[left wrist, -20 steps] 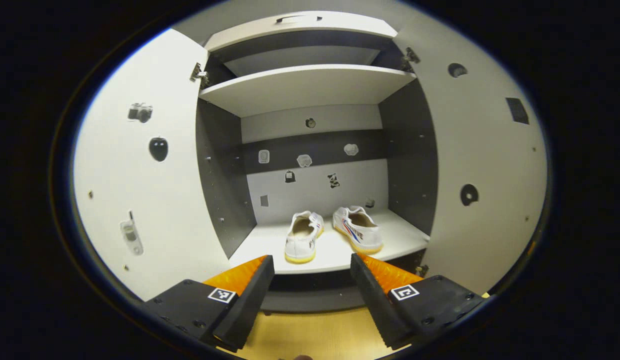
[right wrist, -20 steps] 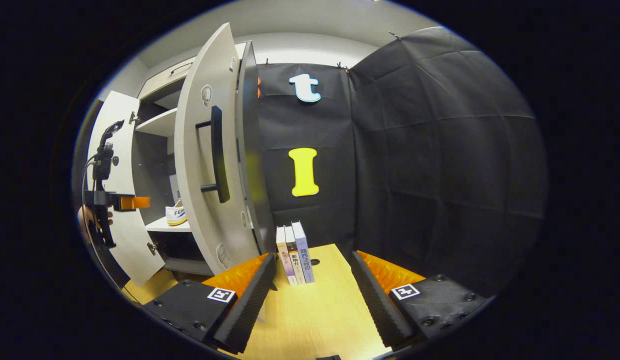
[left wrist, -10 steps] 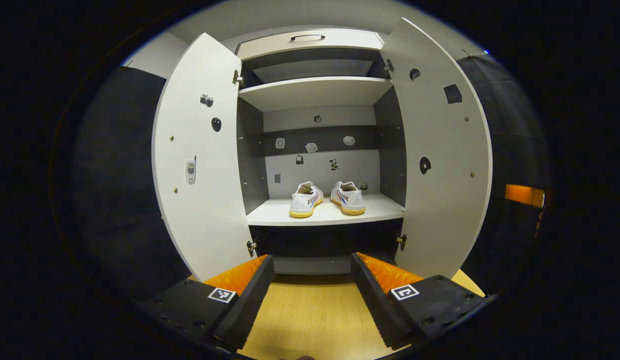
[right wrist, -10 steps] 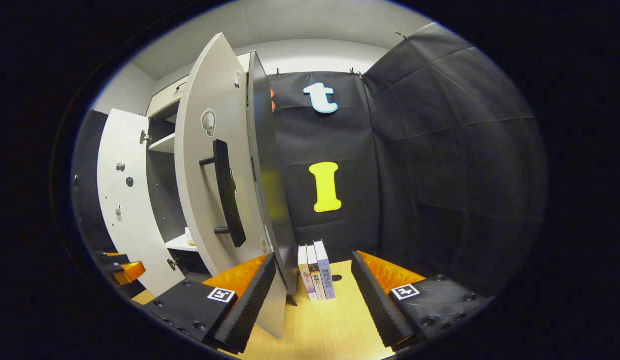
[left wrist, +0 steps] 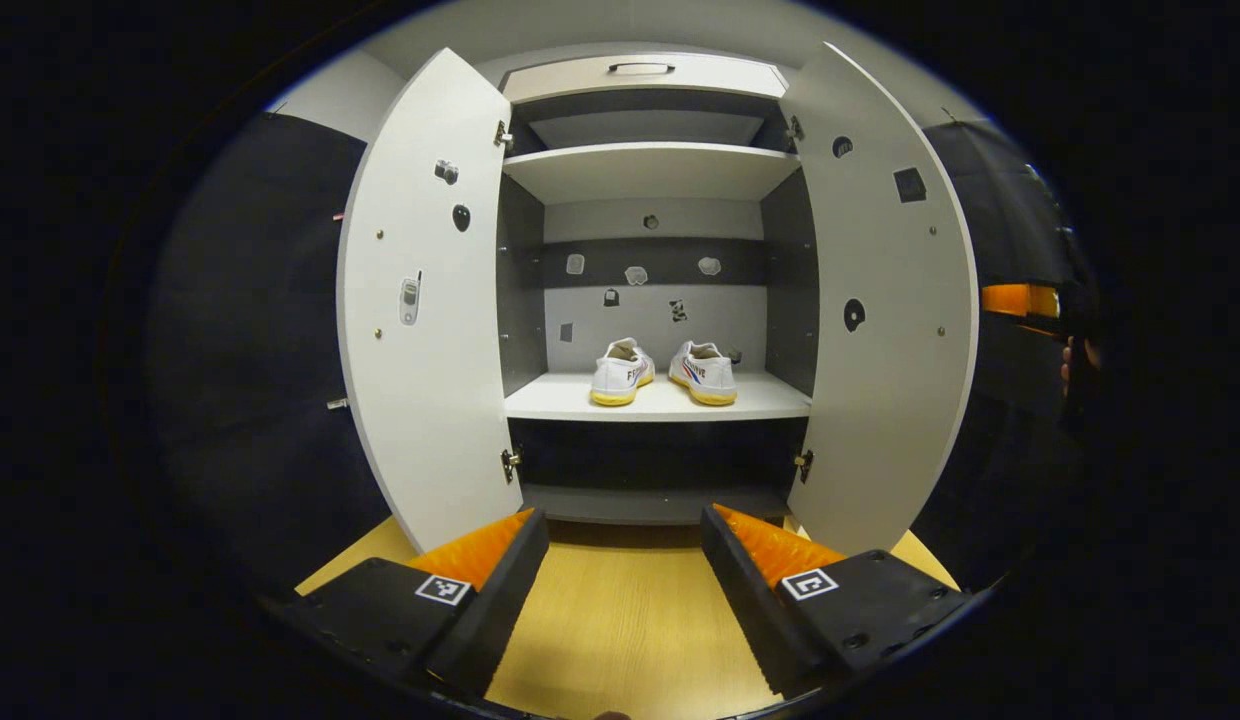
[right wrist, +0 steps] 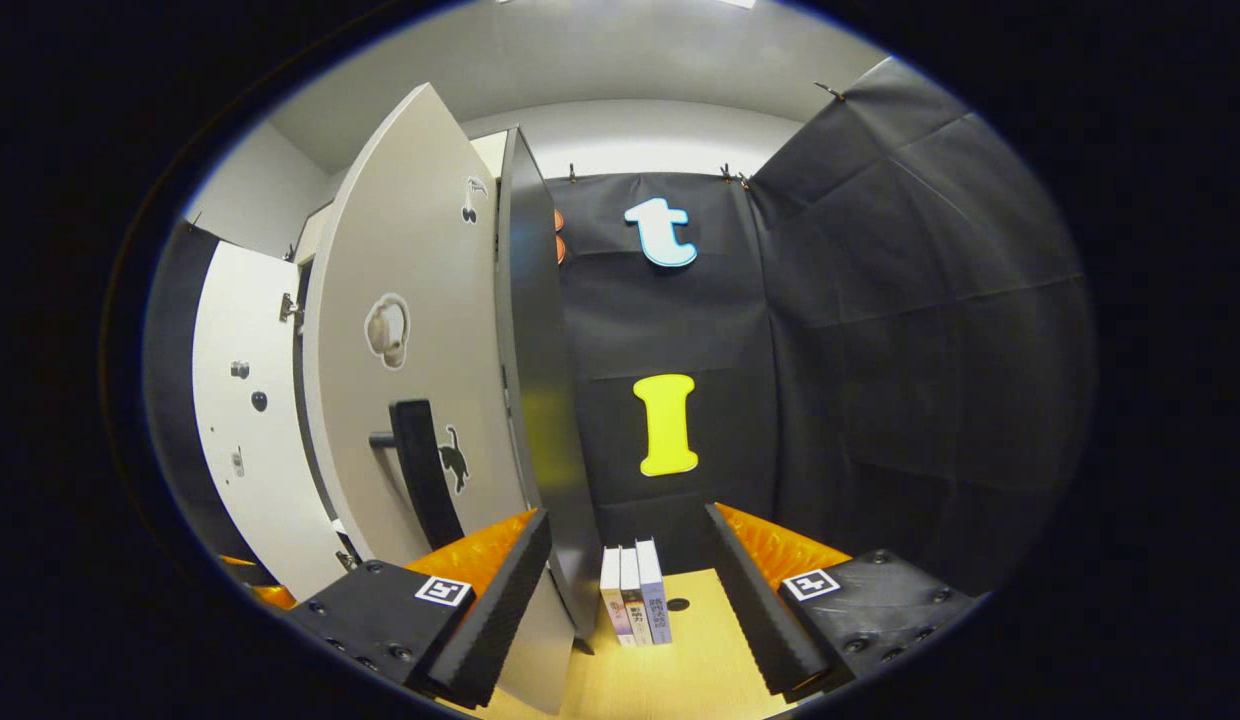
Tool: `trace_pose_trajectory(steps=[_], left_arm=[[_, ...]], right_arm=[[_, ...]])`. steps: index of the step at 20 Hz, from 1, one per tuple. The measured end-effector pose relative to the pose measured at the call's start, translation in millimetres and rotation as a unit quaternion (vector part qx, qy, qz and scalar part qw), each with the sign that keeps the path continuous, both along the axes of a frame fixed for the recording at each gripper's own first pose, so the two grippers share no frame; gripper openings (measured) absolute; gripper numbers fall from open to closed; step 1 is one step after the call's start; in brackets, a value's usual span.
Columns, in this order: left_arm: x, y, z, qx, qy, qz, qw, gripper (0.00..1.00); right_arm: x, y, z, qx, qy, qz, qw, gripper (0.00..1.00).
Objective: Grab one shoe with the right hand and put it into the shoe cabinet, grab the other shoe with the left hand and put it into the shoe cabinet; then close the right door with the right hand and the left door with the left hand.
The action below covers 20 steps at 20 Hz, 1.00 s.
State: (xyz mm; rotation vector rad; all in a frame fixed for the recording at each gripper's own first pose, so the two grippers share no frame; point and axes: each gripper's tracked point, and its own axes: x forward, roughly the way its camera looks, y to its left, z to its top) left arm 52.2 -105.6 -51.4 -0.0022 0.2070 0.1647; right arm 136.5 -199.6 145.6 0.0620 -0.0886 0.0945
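Two white shoes (left wrist: 663, 371) side by side on the cabinet shelf (left wrist: 770, 400), side lettering too small to read. Both doors, left door (left wrist: 420, 380) and right door (left wrist: 885, 400), open. Three books (right wrist: 635, 608) upright beside the cabinet. Left gripper (left wrist: 625, 560) spread, empty; right gripper (right wrist: 628, 570) spread, empty, near the door handle (right wrist: 420, 480).

Two shoes (left wrist: 663, 372) stand side by side on the cabinet's lower shelf (left wrist: 770, 402) (near its front edge), between both open doors (left wrist: 425, 320).

Dim, sharp, edges fisheye-bent
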Motion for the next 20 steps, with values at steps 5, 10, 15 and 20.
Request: trace_pose_trajectory(steps=[5, 10, 15, 20], left_arm=[[0.9, 11.7, 1.8, 0.007, 0.003, -0.017, 1.000, 0.96], [2.5, 20.3, -4.8, 0.016, 0.011, -0.037, 0.999, 0.96], [6.2, 31.6, -7.3, -0.003, 0.011, -0.041, 0.999, 0.96], [9.0, 54.8, -10.4, -0.005, 0.015, -0.034, 0.999, 0.96]], right_arm=[[10.5, 20.3, 9.4, -0.005, -0.004, 0.006, 1.000, 0.98], [12.5, 30.1, 13.2, -0.007, -0.006, -0.004, 1.000, 0.96], [7.0, 37.4, 12.2, -0.001, -0.003, -0.020, 1.000, 0.98], [3.2, 42.6, 6.3, 0.022, -0.002, -0.049, 0.999, 0.98]])
